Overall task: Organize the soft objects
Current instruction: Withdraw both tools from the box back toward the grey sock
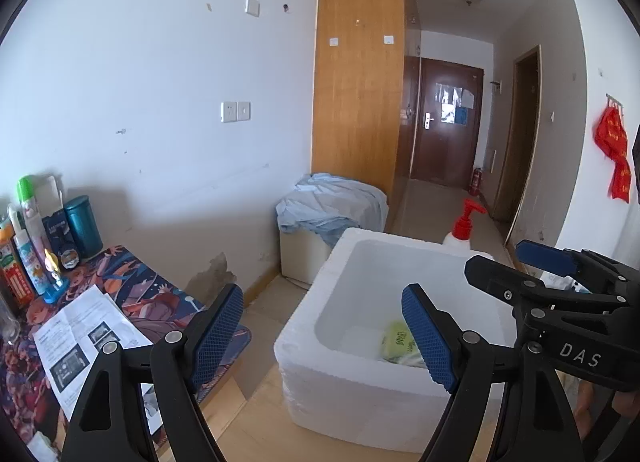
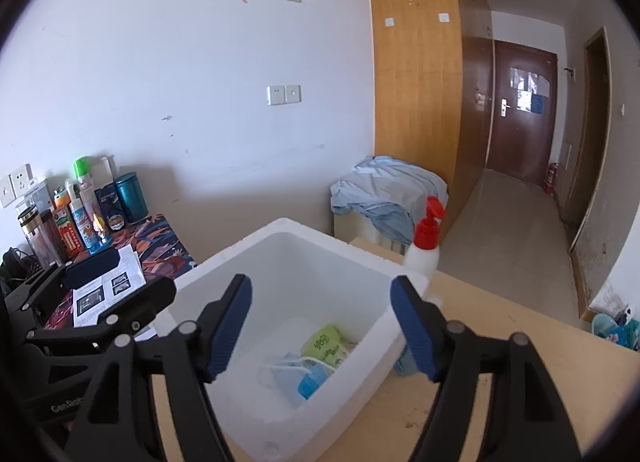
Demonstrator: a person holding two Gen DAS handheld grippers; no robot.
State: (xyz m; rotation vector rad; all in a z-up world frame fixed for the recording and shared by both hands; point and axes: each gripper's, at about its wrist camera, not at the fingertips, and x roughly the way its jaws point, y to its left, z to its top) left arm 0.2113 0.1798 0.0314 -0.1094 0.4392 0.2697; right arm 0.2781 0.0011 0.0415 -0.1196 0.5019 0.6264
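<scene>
I hold my left gripper [image 1: 330, 336] and right gripper [image 2: 322, 328] spread apart, empty, above the foam box [image 2: 280, 234] with a green packet [image 2: 324, 344] inside

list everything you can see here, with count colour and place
foam box: 1, white, on the wooden table, open top
green packet: 1, yellow-green, inside the box
blue pouch: 1, pale blue and white, inside the box beside the packet
pump bottle: 1, white with red pump, behind the box's far corner
wooden table: 1, light wood, under the box
patterned mat: 1, multicolour, on the desk to the left
printed sheet: 1, white, on the mat
bottles and cans: several, mixed colours, against the wall
crumpled cloth: 1, light blue, over a low cabinet
left tongs: 1, black with blue pads, open, empty
right tongs: 1, black with blue pads, open over the box
</scene>
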